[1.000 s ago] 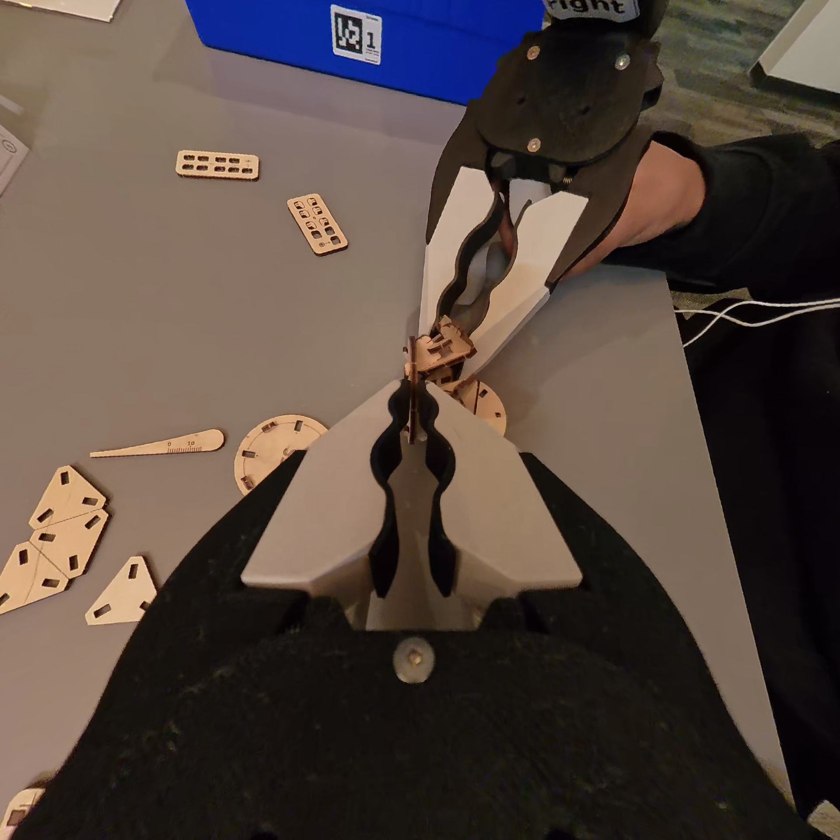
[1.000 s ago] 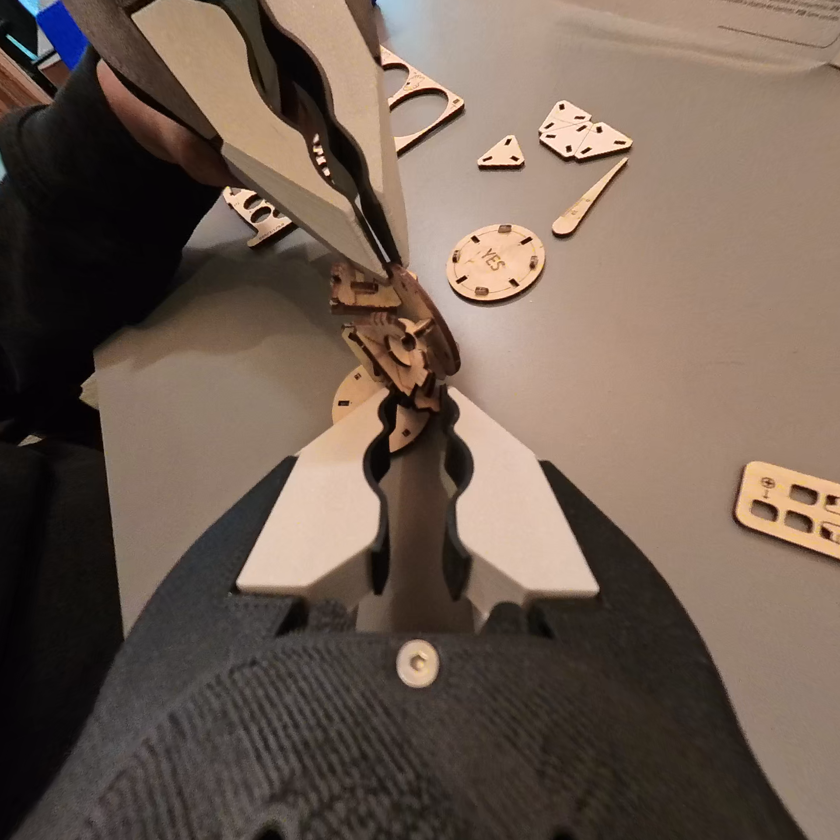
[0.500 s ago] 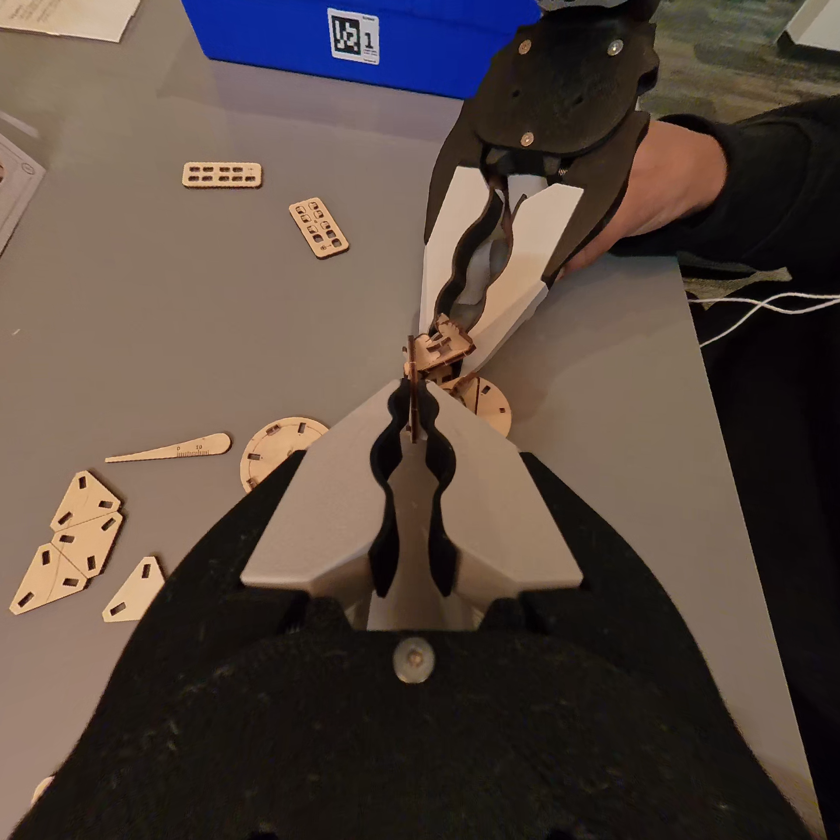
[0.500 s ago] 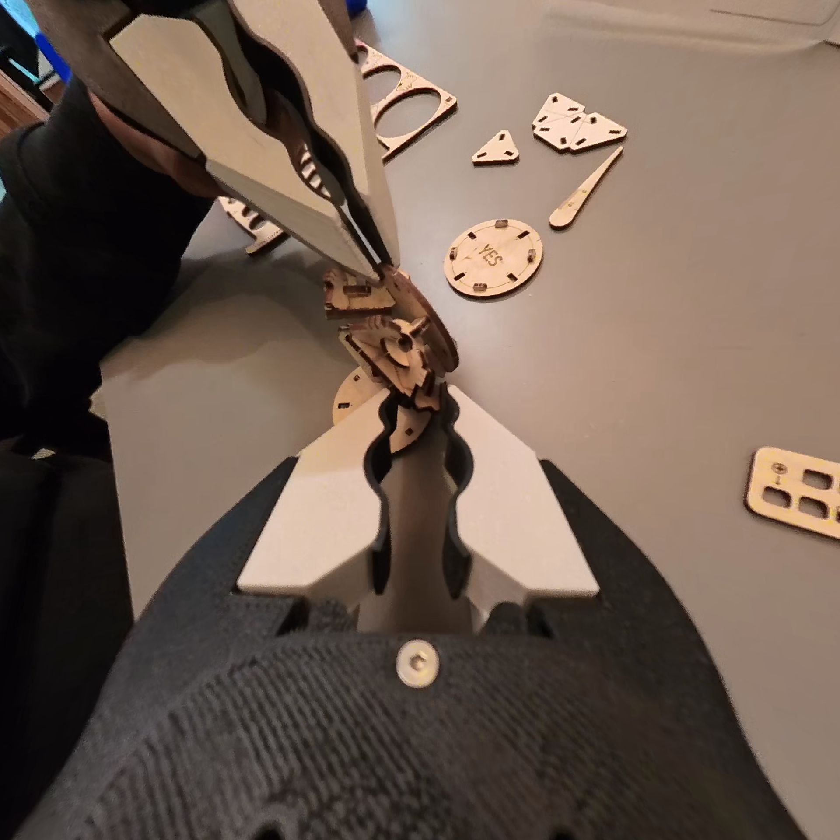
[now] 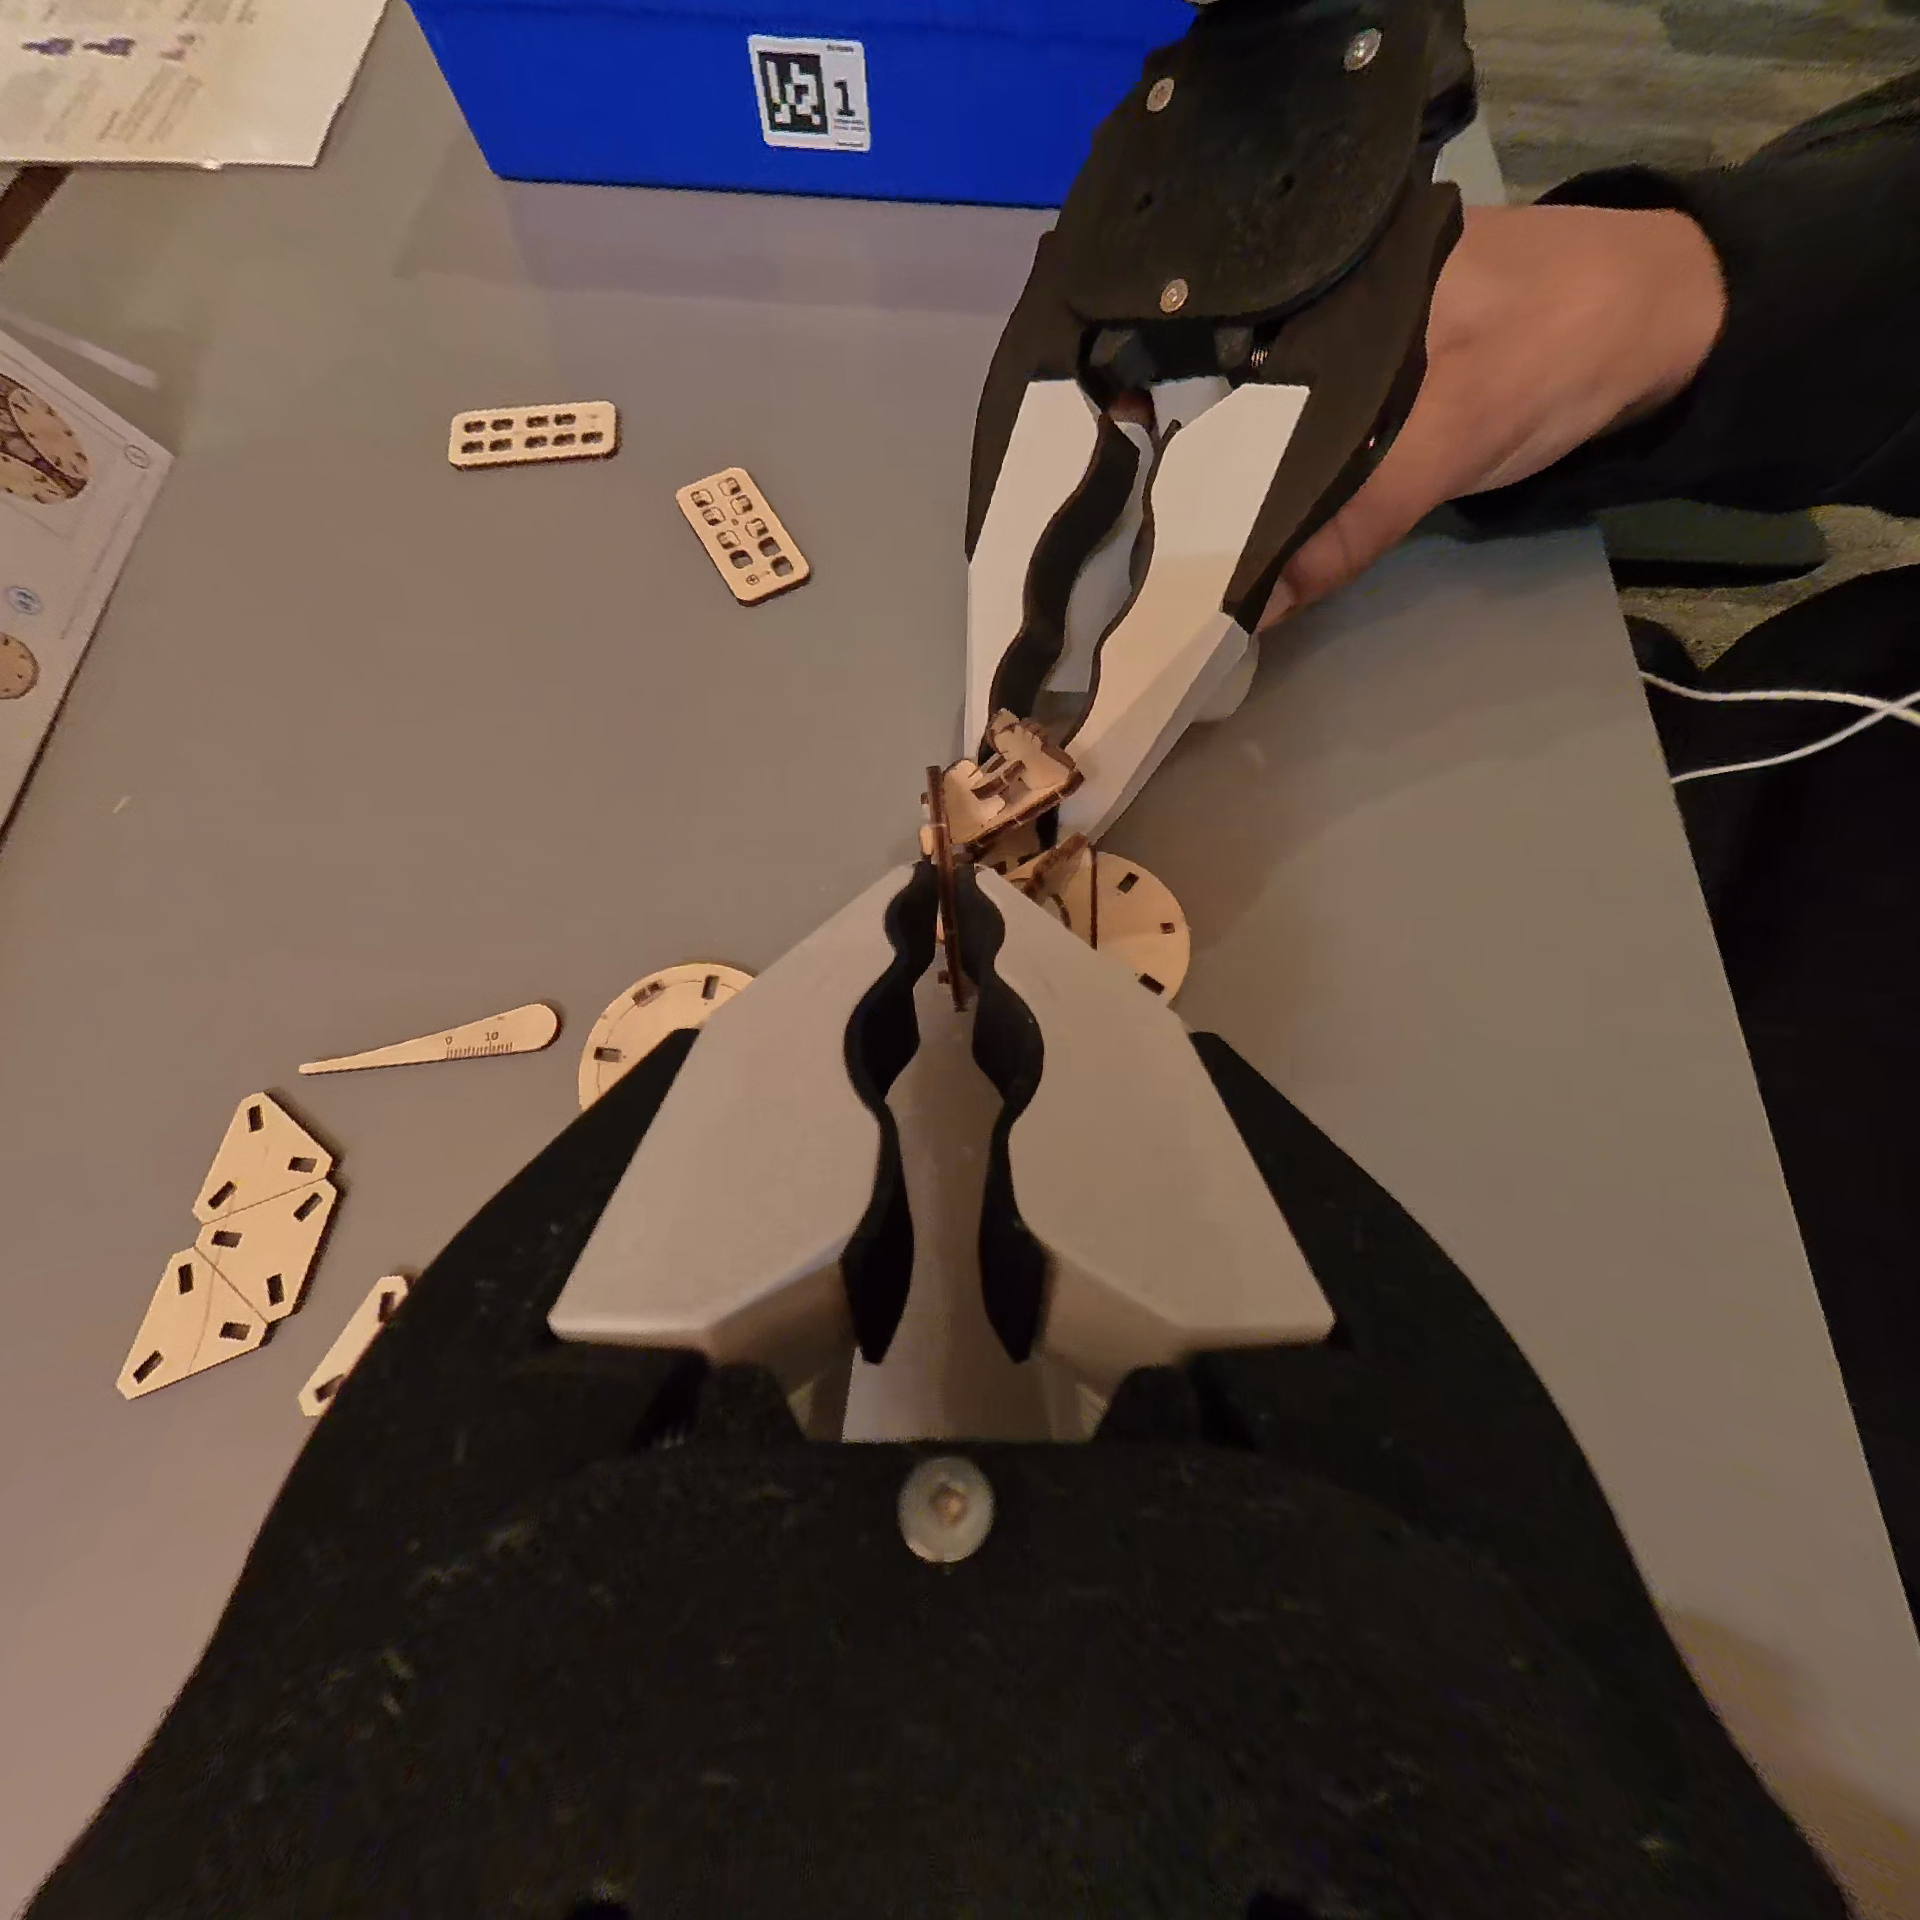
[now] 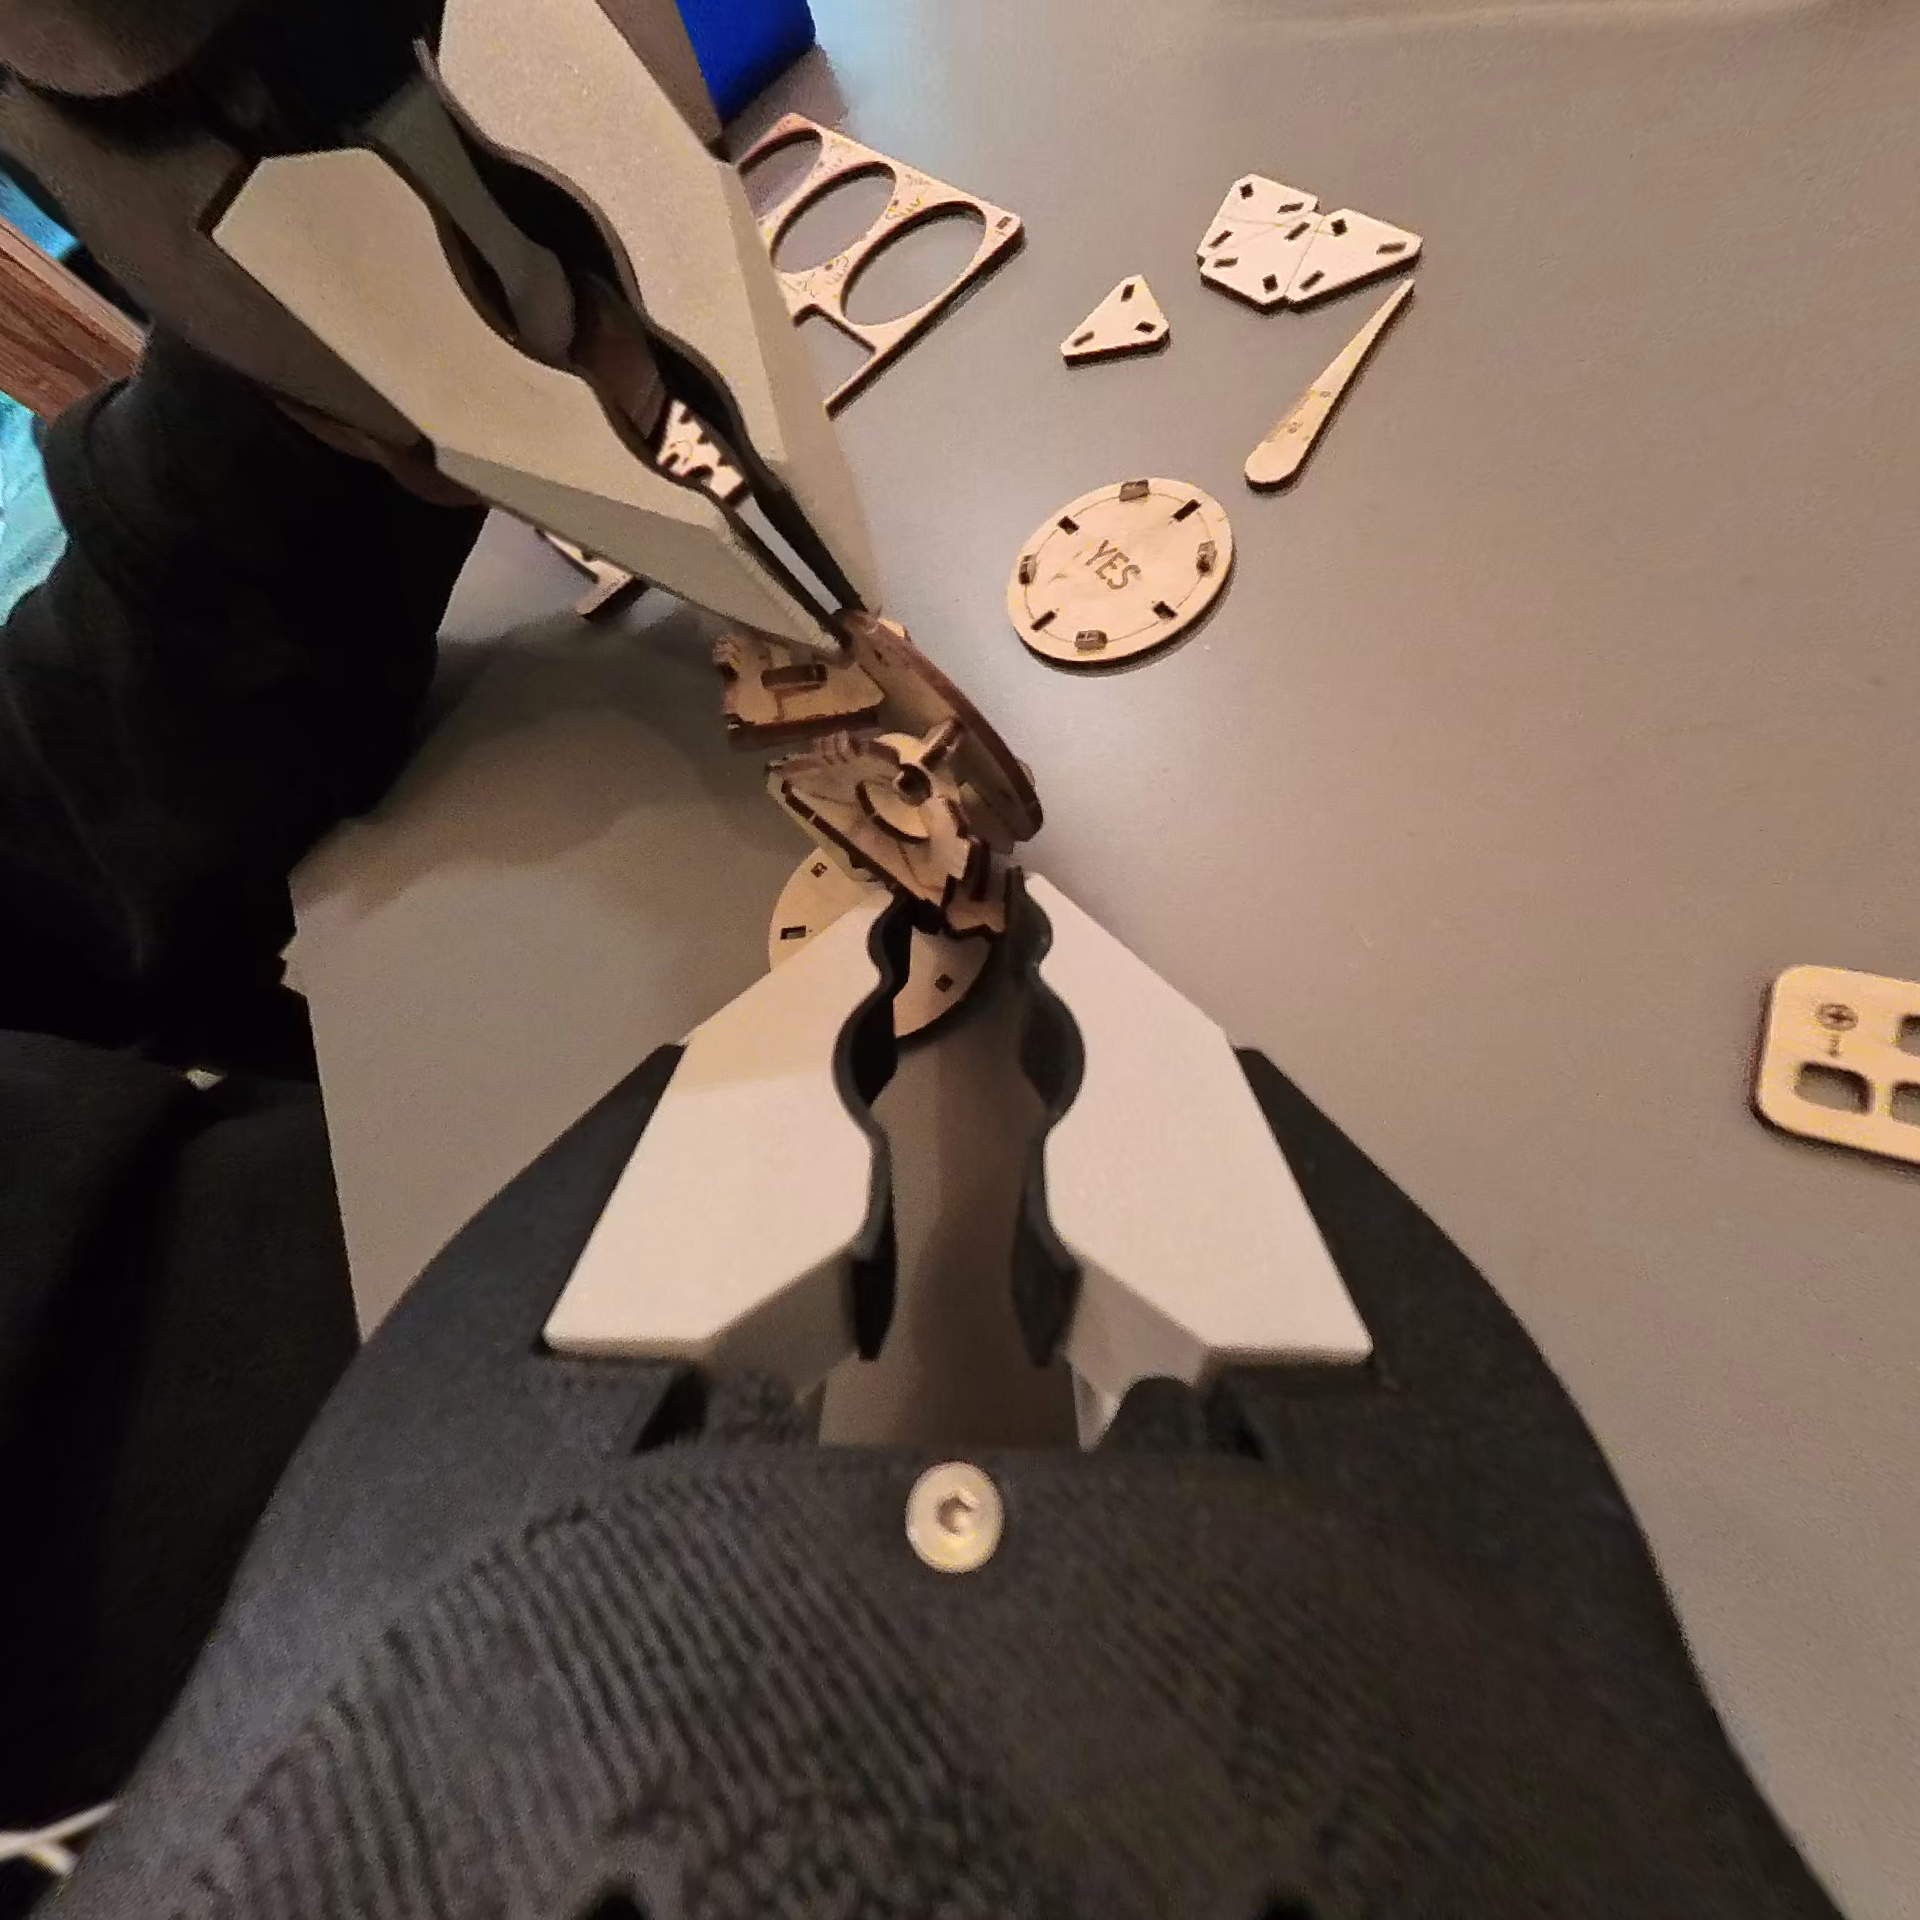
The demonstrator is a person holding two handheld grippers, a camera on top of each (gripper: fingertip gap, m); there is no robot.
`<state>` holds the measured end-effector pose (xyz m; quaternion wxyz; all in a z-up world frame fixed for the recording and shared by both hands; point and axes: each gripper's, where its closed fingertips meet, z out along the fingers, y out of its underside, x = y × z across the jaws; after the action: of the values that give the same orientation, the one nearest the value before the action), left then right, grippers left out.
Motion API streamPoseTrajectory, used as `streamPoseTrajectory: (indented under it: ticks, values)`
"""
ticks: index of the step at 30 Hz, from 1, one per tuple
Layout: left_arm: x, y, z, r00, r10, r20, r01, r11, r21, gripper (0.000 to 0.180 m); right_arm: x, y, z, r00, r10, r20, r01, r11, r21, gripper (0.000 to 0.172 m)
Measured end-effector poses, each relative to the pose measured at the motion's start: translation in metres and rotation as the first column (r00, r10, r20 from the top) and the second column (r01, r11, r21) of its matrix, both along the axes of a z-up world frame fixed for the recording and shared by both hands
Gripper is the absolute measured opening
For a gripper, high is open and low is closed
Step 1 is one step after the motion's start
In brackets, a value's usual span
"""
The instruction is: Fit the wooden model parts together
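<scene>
Two-ended hold on wooden assembly (image 6: 894,800): pinched edge-on at its thin disc by left gripper (image 5: 945,883), clamped narrowly at its toothed end by right gripper (image 6: 956,914), held aloft just above loose disc (image 5: 1132,925) on table (image 5: 520,727); beyond, blue bin (image 5: 623,94).

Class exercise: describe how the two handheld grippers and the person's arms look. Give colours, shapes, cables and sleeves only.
Each gripper, left and right, has a black felt-like body, a silver screw and two pale grey wedge-shaped fingers lined with wavy black pads. The person wears black sleeves. Thin white cables trail beside the table.
</scene>
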<state>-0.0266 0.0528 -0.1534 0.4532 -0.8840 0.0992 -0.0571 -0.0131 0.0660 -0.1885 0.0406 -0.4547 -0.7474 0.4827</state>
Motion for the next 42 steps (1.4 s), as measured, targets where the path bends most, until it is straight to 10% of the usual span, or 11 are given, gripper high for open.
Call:
streamPoseTrajectory:
  ticks: [42]
  values:
    - [-0.0019, -0.0069, 0.0002, 0.988, -0.051, -0.143, 0.052, 0.999, 0.002, 0.000, -0.0031, -0.0036, 0.0025, 0.995, -0.033, -0.099, 0.046, 0.990, 0.131, 0.015]
